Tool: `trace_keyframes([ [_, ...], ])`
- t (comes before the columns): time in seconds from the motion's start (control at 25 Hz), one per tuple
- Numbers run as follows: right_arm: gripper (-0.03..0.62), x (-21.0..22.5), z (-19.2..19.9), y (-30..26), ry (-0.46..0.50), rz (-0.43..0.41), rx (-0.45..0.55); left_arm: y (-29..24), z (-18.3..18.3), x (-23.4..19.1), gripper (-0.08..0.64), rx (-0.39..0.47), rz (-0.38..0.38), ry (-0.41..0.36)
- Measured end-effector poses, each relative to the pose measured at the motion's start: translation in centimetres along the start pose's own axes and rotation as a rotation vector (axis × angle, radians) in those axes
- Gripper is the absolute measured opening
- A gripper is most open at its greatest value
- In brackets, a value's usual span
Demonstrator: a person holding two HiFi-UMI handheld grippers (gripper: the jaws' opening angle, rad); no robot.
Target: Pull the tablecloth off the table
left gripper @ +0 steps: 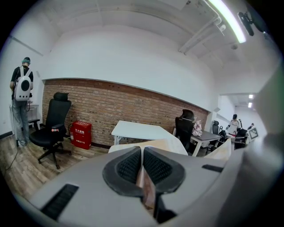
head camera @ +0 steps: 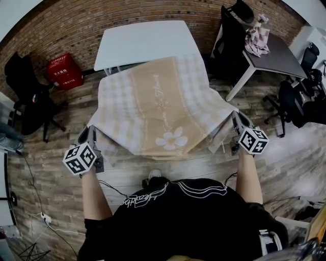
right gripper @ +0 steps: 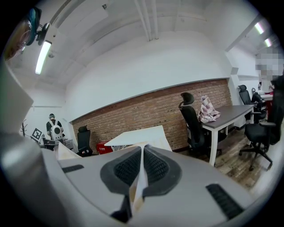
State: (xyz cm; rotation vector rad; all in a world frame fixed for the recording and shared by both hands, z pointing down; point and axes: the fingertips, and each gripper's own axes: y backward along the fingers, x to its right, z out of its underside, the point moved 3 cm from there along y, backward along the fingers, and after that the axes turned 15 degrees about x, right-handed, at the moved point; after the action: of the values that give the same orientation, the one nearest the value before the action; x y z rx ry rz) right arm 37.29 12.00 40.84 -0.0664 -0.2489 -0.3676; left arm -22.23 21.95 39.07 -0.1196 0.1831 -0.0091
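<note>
Brick wall [head camera: 127,15] and wood-plank floor [head camera: 56,173] frame a white rectangular tabletop [head camera: 145,43] at the far side. A beige checked fabric tablecloth with a white flower print [head camera: 163,109] stretches from that tabletop toward the person. Its far part lies over the tabletop's near edge, and its near part hangs in the air above the floor. The left tongs [head camera: 90,131] are clamped on the cloth's near left corner and the right tongs [head camera: 237,118] on its near right corner, with fabric pinched between each pair of pads. A red box [head camera: 64,72] stands by the wall at far left.
</note>
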Motion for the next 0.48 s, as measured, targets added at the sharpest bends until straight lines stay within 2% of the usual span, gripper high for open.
trace_keyframes([
  [0.48,-0.003,1.7,2.2,3.7,-0.022,0.023,-0.048,2.4,2.9,1.3,0.011,-0.06,0.015,0.023],
])
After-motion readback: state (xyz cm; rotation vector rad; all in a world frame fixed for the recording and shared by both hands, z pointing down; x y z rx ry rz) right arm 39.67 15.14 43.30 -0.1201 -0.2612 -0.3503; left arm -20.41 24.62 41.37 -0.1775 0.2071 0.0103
